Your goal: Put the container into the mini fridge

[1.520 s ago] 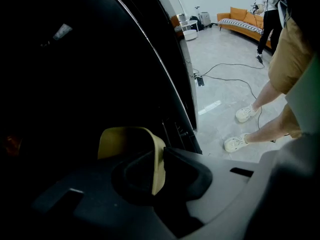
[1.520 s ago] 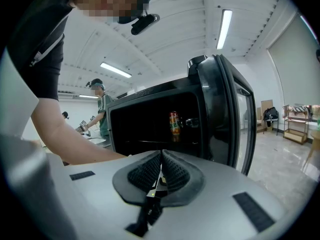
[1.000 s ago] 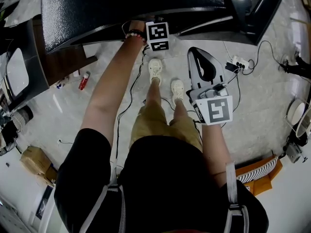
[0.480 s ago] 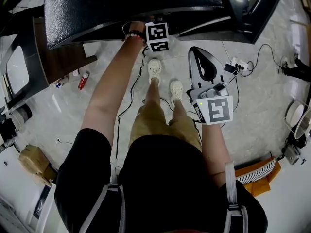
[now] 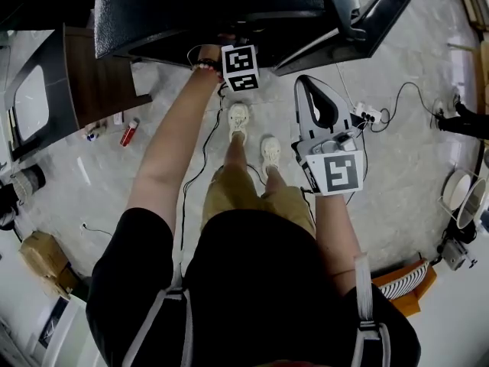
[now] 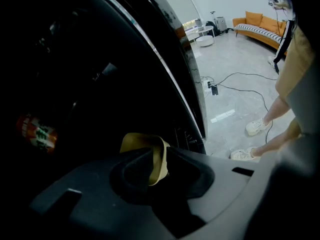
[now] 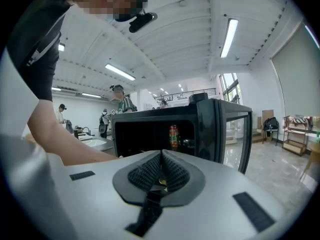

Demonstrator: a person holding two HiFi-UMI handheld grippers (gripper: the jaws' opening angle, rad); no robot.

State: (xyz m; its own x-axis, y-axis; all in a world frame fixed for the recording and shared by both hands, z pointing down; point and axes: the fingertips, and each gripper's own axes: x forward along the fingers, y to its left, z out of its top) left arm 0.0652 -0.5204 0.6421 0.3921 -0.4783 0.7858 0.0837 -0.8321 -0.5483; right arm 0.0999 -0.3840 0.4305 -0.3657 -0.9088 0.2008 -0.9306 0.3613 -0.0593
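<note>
The black mini fridge (image 5: 214, 6) stands in front of me with its door (image 5: 359, 21) swung open to the right. My left gripper (image 5: 241, 67) reaches in under the fridge's top; only its marker cube shows in the head view. In the left gripper view its jaws (image 6: 152, 156), one wrapped in yellowish tape, look closed with nothing between them in the dark interior. A red and green can (image 6: 37, 132) stands apart at the left. My right gripper (image 5: 306, 82) hangs back, shut and empty (image 7: 161, 159), facing the fridge (image 7: 150, 129) with the can (image 7: 173, 135) upright inside.
A wooden cabinet (image 5: 95, 82) stands left of the fridge, with a small red bottle (image 5: 128, 133) on the floor beside it. A power strip and cables (image 5: 367, 115) lie at the right. My feet (image 5: 239, 117) are just below the fridge. People (image 7: 120, 101) stand behind it.
The head view has shifted, so the fridge sits further right and higher. The left gripper stays at the fridge mouth, slightly higher. The right gripper has hardly moved.
</note>
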